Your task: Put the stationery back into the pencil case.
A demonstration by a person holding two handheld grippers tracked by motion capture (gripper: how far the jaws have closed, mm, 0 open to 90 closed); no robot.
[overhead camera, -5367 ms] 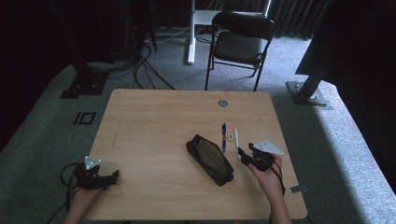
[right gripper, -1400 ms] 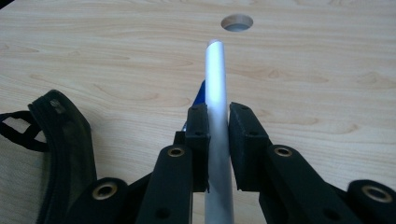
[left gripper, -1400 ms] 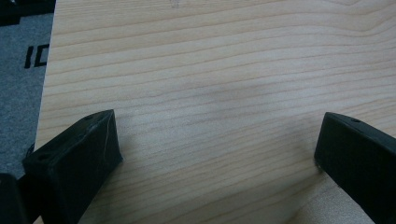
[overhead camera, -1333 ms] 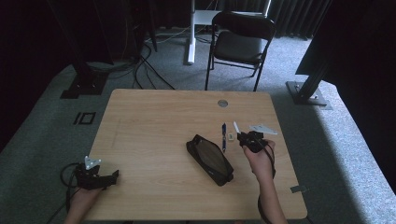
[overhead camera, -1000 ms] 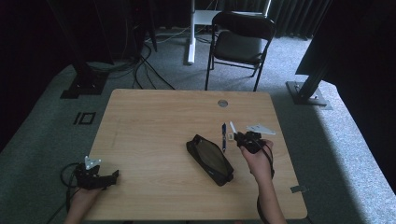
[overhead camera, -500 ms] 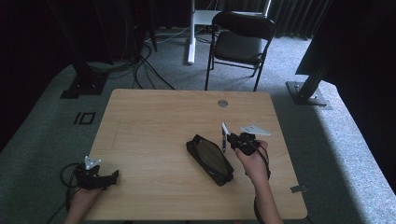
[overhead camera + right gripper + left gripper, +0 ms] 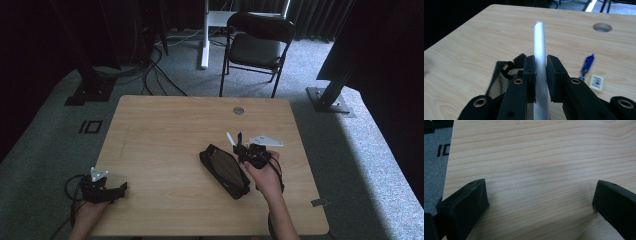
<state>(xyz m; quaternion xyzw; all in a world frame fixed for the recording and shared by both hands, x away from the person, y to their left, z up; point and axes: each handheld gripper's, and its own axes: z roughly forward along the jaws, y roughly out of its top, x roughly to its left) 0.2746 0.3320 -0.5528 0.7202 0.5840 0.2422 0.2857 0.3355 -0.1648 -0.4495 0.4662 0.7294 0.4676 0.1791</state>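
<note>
Carrying a white pen (image 7: 540,53) in the right tongs (image 7: 540,65), just beside the black pouch (image 7: 224,170) on the bench (image 7: 165,130).

Clamped between the closed right tongs, the pen sticks out past the tips, its long axis running along them and away from the person; from the high view it stands at the pouch's far right corner, so the coming move looks like a short shift toward the pouch, and the right hand is by far the nearer. A blue pen (image 7: 586,63) and a small barcode sticker (image 7: 597,82), too small to read, lie on the pouch's right. Well left of the pouch, the left tongs (image 7: 541,202) rest wide apart over bare wood, holding nothing.
</note>
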